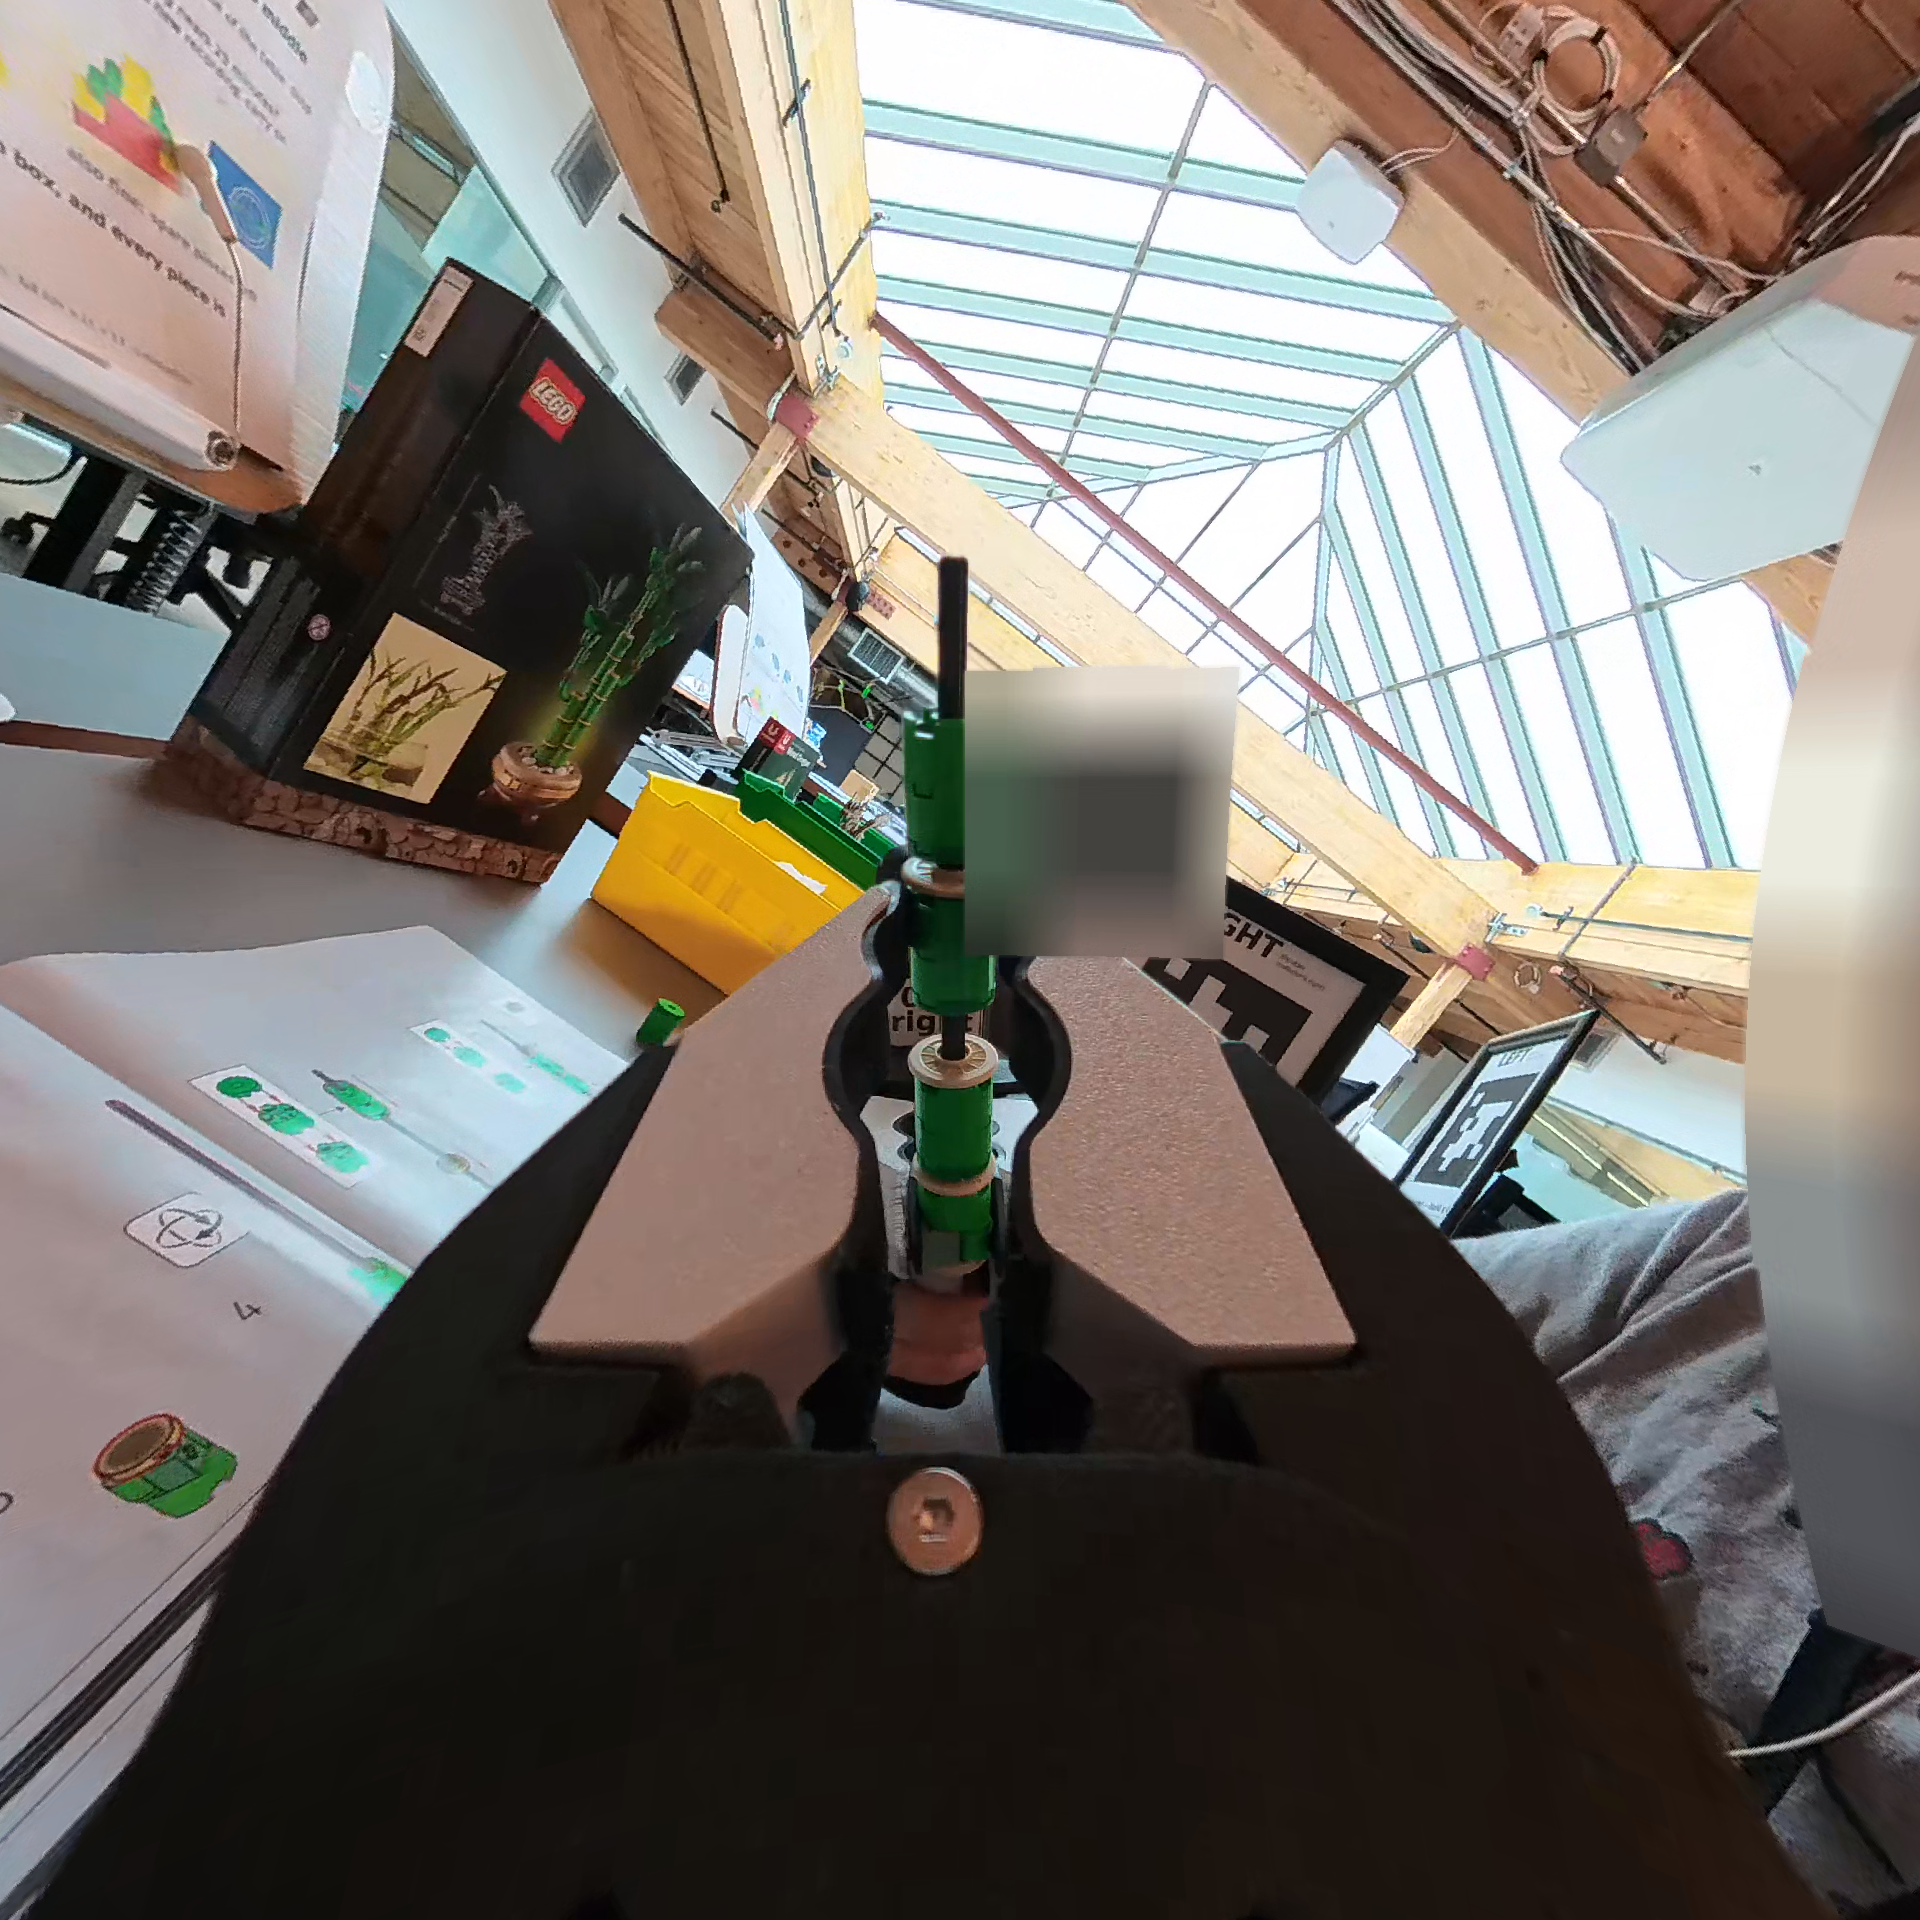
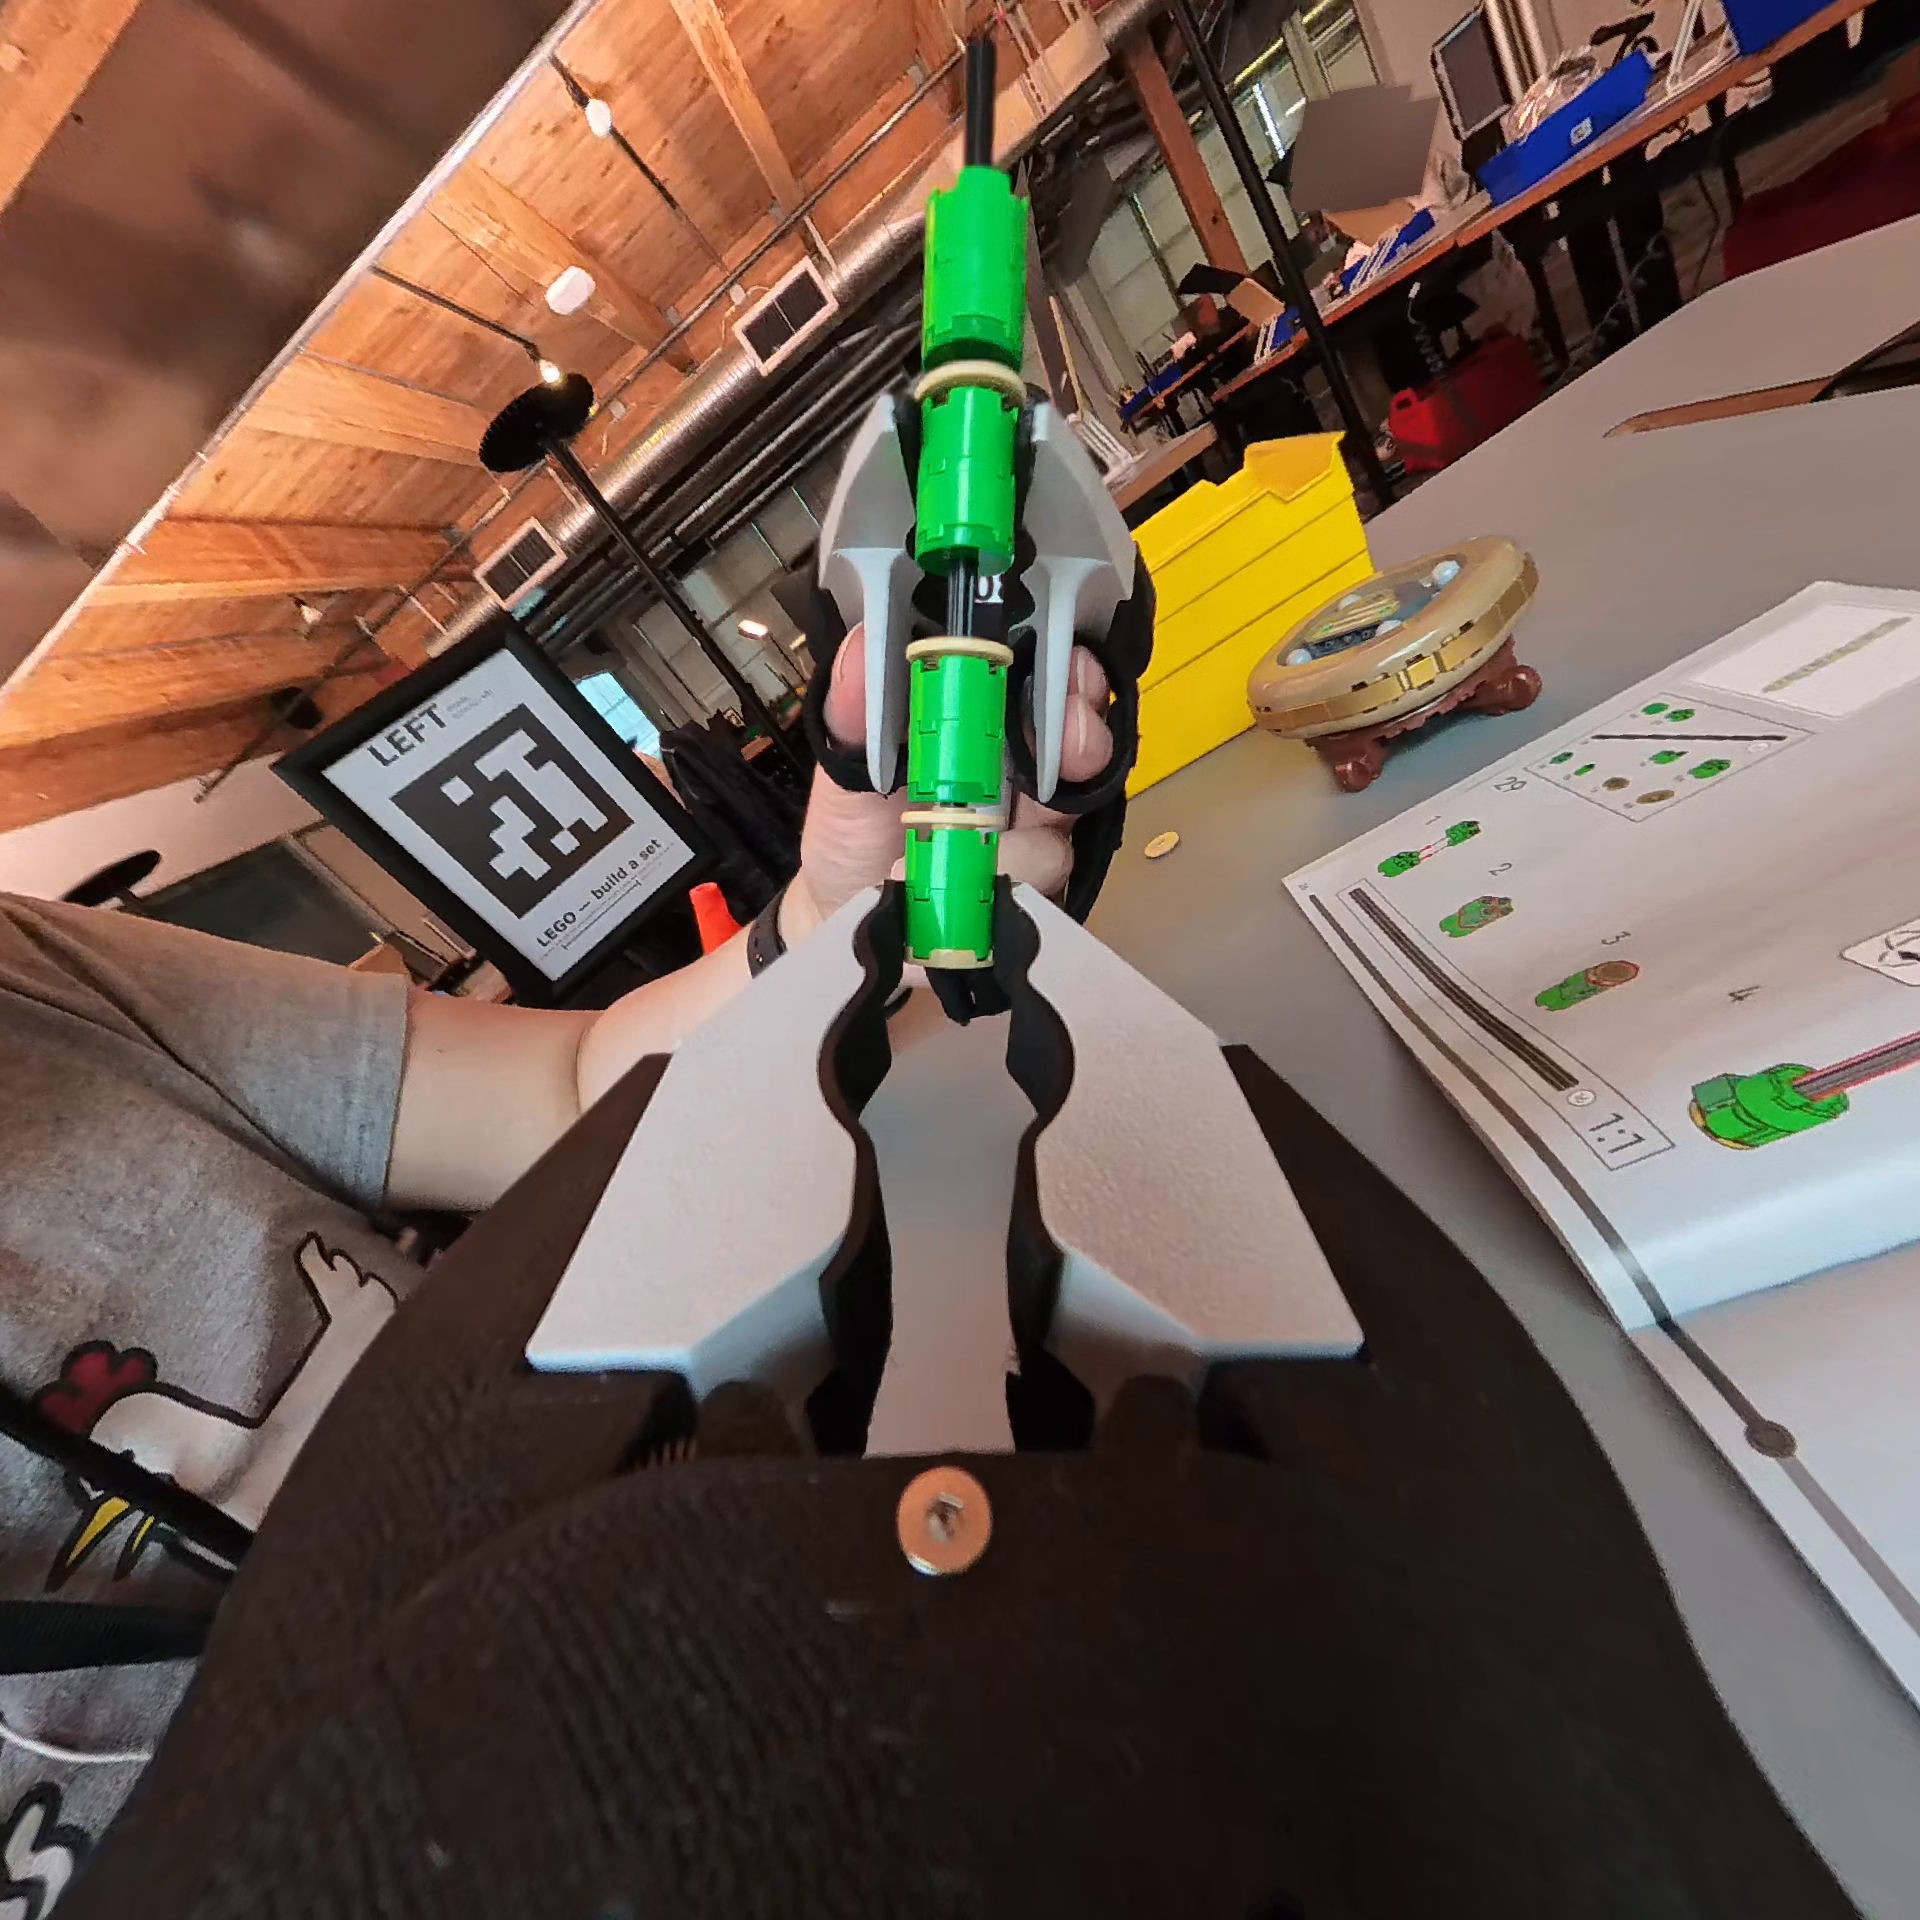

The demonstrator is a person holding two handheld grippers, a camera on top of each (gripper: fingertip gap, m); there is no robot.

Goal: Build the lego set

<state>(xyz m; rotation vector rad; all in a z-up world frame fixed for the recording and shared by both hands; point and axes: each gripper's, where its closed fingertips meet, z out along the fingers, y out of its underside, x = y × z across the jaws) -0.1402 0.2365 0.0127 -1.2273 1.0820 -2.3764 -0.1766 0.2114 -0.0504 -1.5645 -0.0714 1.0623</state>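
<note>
A green bamboo stalk of green cylinders and tan rings is threaded on a black axle and held up in the air. My right gripper is shut on its lowest green segment. My left gripper faces it, with a hand behind, and is shut on an upper segment. In the left wrist view the stalk runs along the narrow gap between my left gripper's fingers, and the axle tip sticks out above. The right gripper is mostly hidden behind the stalk there.
An open instruction booklet lies on the grey table, also in the left wrist view. A round tan pot base, a yellow bin, a loose green piece, a small tan disc and the set's box stand around. The left gripper's tips are roughly 8 cm from the right gripper's. The round tan pot base is about 20 cm from both grippers' fingertips.
</note>
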